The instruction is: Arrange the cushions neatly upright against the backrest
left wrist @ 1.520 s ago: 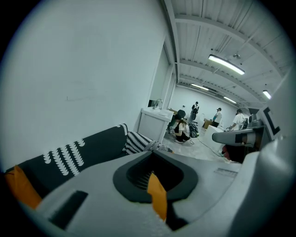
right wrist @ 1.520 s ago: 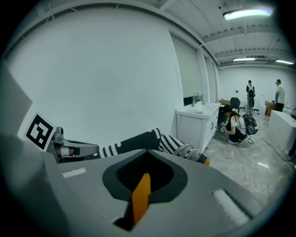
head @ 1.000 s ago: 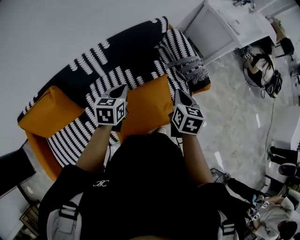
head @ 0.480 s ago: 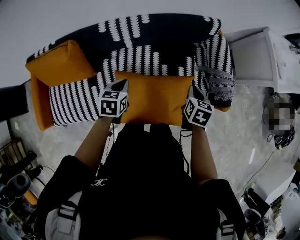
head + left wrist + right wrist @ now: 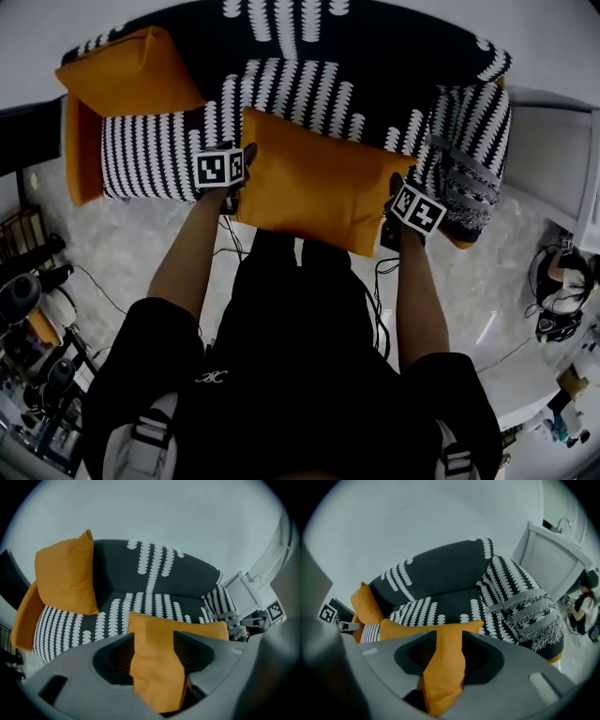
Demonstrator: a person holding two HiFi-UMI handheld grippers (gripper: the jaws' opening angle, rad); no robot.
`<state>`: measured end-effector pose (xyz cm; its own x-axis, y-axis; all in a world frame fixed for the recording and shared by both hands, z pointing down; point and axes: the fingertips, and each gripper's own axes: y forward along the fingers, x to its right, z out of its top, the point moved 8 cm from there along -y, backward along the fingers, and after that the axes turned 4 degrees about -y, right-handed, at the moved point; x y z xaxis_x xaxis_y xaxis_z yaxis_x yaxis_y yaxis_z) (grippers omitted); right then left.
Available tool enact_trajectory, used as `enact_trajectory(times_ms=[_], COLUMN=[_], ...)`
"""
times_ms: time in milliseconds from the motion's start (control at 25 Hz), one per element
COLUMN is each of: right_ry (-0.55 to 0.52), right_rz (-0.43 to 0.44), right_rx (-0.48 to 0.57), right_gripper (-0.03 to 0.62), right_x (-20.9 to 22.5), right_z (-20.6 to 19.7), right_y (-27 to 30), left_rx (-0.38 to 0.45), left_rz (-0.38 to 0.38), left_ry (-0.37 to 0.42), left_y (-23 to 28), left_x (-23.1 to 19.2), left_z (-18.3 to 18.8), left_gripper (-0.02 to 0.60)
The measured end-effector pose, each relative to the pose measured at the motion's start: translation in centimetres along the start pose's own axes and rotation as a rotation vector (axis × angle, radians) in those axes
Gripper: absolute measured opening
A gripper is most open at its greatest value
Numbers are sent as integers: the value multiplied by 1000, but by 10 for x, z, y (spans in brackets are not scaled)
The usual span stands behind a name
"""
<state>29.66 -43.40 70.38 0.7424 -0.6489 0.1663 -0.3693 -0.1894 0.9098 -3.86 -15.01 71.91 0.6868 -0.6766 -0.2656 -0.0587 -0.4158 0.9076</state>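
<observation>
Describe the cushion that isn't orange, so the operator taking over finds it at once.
Find the black sofa with white scalloped stripes. At its right end in the head view, beside the white cabinet, sits the patterned cushion. Unlike the plain orange corner cushion and orange middle cushion, it is black-and-white with grey fringed bands.

A white cabinet (image 5: 553,155) stands on pale glossy floor (image 5: 141,248).

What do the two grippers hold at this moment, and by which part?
The orange fabric cushion stands between both pairs of jaws: left gripper at its left edge, right gripper at its right edge. Both jaws are opening, releasing it.
</observation>
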Motion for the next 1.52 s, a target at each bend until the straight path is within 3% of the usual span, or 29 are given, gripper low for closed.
enact_trajectory(times_ms=[400, 560, 680, 840, 920, 1000, 1240, 1520], right_ry=[3, 53, 5, -144, -156, -138, -153, -108], right_rz=[-38, -10, 4, -7, -14, -12, -7, 20], right_rx=[-189, -232, -258, -274, -282, -284, -191, 64], right_gripper=[255, 219, 162, 66, 36, 28, 23, 23], right_x=[16, 13, 5, -4, -7, -10, -14, -16], right_z=[-17, -21, -20, -16, -15, -14, -10, 67], right_y=[95, 115, 125, 126, 118, 106, 58, -8], left_rx=[-159, -172, -159, -176, -182, -183, -135, 78], left_rz=[6, -27, -67, -21, -15, -30, -59, -119], left_ry=[-52, -147, -216, -42, -5, -32, -28, -47], left_y=[99, 123, 129, 125, 118, 106, 51, -13], left_x=[-43, -47, -42, -23, -18, -22, -9, 24], left_z=[-11, -22, -27, -28, -27, -27, -28, 30], left_gripper=[315, 323, 217, 37, 17, 15, 14, 14])
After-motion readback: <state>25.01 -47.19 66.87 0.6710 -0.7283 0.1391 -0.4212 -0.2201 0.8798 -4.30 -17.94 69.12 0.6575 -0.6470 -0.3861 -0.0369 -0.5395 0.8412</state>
